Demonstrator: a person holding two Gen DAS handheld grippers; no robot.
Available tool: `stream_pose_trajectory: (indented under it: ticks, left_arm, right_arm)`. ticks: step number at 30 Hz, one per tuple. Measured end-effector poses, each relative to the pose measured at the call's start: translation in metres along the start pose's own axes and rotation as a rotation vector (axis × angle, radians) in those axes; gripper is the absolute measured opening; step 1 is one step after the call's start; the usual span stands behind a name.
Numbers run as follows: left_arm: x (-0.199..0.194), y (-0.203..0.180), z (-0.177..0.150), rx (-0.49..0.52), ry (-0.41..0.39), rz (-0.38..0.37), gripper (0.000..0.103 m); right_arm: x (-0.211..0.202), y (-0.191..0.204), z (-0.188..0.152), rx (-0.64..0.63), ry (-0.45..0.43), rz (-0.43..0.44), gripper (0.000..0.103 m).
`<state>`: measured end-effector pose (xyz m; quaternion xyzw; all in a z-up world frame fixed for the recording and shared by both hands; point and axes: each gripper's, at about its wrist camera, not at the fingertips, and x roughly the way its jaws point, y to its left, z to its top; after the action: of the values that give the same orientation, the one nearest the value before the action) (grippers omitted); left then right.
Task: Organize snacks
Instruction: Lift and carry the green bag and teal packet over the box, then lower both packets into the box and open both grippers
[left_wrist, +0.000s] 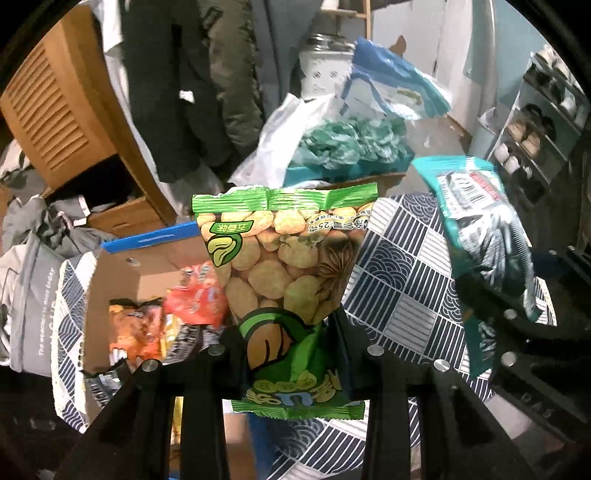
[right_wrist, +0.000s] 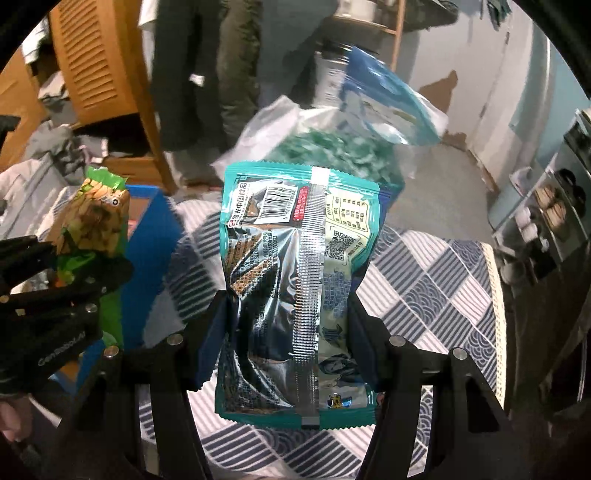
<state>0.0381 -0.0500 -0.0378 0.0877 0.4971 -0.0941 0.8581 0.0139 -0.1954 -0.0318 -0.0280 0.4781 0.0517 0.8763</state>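
Green bean packet (left_wrist: 291, 295) pinched in my left gripper (left_wrist: 288, 354), teal packet (right_wrist: 299, 295) clamped in my right gripper (right_wrist: 288, 332): I am carrying both clear of the tablecloth (right_wrist: 436, 295) for sorting.

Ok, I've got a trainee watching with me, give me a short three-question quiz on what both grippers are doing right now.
1. True or false: the left gripper is shut on the green snack packet.
2. Which side of the teal packet in the right gripper faces its wrist camera? A) the printed front B) the back, with barcode and seam C) the bottom edge only
3. What lies in the cardboard box on the patterned cloth, seen from the left wrist?

Key:
1. True.
2. B.
3. Orange and red snack packets.
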Motion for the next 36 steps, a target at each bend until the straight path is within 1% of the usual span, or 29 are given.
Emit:
stream_pose_trajectory:
  ticks: [3,10,12,16,24,31,36]
  left_arm:
    - [-0.011,0.014,-0.003,-0.013,-0.026,0.018,0.036]
    - [-0.019,0.052,-0.017,-0.056,-0.04,0.051,0.036]
    - [-0.014,0.068,-0.023,-0.077,-0.032,0.081,0.036]
    - [-0.008,0.097,-0.036,-0.131,-0.008,0.098,0.036]
    - [-0.005,0.141,-0.058,-0.207,0.012,0.132,0.036]
    - [0.005,0.164,-0.072,-0.247,0.044,0.155,0.036]
    - [0.01,0.172,-0.077,-0.268,0.066,0.145,0.036]
  right_arm:
    - [-0.006,0.017,0.006,-0.024,-0.013,0.022,0.061]
    - [-0.003,0.054,0.018,-0.066,-0.013,0.085,0.061]
    - [0.001,0.064,0.019,-0.075,-0.005,0.104,0.061]
    - [0.007,0.087,0.025,-0.089,0.009,0.146,0.061]
    - [0.018,0.138,0.035,-0.146,0.032,0.204,0.061]
    - [0.031,0.17,0.039,-0.184,0.06,0.238,0.061]
    - [0.044,0.19,0.038,-0.21,0.099,0.268,0.061]
